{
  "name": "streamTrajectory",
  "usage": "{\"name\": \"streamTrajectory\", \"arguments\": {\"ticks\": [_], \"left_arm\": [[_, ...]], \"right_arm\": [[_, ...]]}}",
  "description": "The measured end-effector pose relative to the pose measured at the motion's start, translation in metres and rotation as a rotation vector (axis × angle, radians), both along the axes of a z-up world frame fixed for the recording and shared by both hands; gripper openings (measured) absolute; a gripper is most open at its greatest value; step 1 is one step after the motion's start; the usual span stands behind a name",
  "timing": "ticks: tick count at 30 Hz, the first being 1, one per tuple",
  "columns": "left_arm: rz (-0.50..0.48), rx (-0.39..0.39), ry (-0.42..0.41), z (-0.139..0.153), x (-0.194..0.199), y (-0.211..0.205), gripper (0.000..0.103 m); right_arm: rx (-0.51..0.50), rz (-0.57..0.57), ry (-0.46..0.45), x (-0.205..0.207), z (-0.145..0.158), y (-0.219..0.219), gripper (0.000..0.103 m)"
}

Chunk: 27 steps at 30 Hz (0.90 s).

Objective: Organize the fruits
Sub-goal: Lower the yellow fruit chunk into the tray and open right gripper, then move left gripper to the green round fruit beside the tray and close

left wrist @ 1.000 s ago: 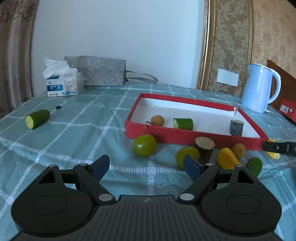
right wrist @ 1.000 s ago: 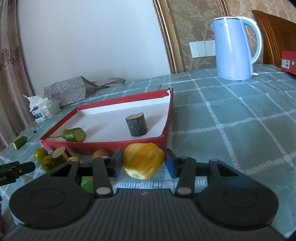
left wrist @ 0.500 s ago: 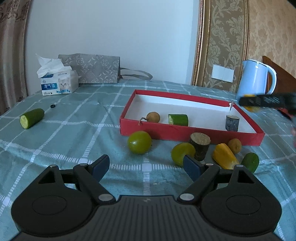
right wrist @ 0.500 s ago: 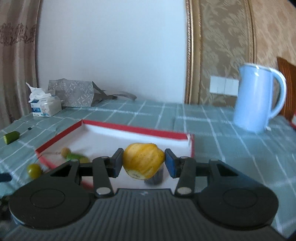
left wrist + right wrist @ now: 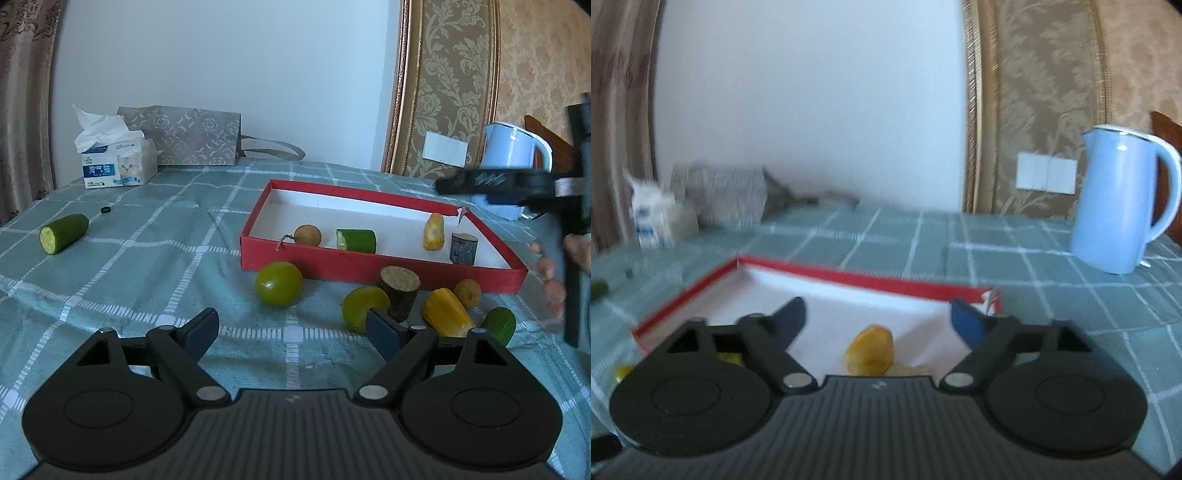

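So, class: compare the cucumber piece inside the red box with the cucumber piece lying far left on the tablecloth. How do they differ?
The cucumber piece in the red box looks shorter and lies crosswise on the white floor of the box; the cucumber piece on the tablecloth looks longer, lies slantwise and is outside the box, with its rounded tip visible. Both are dark green with a pale cut face turned leftward.

Tray [image 5: 369, 267] sits mid-table, kettle [image 5: 511, 151] behind its right end. In the tray, left to right: longan [image 5: 308, 234], cucumber piece [image 5: 356, 240], corn piece [image 5: 433, 231], wood stub [image 5: 463, 248]. Before the tray's front wall (on the cloth): two limes [image 5: 279, 283], a second stub [image 5: 400, 291], and more pieces to their right. Far left lies a cucumber half [image 5: 62, 232]; tissue box [image 5: 114, 162] and bag [image 5: 184, 136] stand behind it.
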<state>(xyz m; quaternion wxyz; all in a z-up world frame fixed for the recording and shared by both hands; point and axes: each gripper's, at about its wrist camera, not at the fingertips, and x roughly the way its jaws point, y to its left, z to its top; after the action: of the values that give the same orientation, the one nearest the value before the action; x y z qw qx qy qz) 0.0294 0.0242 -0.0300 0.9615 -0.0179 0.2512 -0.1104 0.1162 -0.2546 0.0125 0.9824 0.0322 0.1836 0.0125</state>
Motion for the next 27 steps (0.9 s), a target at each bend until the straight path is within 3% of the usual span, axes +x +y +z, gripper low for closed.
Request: {"name": "streamTrajectory", "arguments": {"ticks": [4,6,14,27], "left_arm": [[0.01,0.005,-0.001,0.0,-0.001,0.001,0.087],[0.018,0.007,0.001,0.0,0.0,0.001,0.087],[0.052,0.032,0.019,-0.001,0.004,-0.002,0.087],[0.103,0.074,0.061,-0.002,0.021,-0.007,0.087]], "right_arm": [[0.063,-0.046,-0.053,-0.032,0.008,-0.02,0.09],[0.088,-0.062,-0.059,-0.051,0.003,-0.027,0.103],[0.142,-0.137,-0.059,-0.098,-0.023,-0.046,0.103],[0.147,-0.136,-0.03,-0.099,-0.029,-0.05,0.103]]}}
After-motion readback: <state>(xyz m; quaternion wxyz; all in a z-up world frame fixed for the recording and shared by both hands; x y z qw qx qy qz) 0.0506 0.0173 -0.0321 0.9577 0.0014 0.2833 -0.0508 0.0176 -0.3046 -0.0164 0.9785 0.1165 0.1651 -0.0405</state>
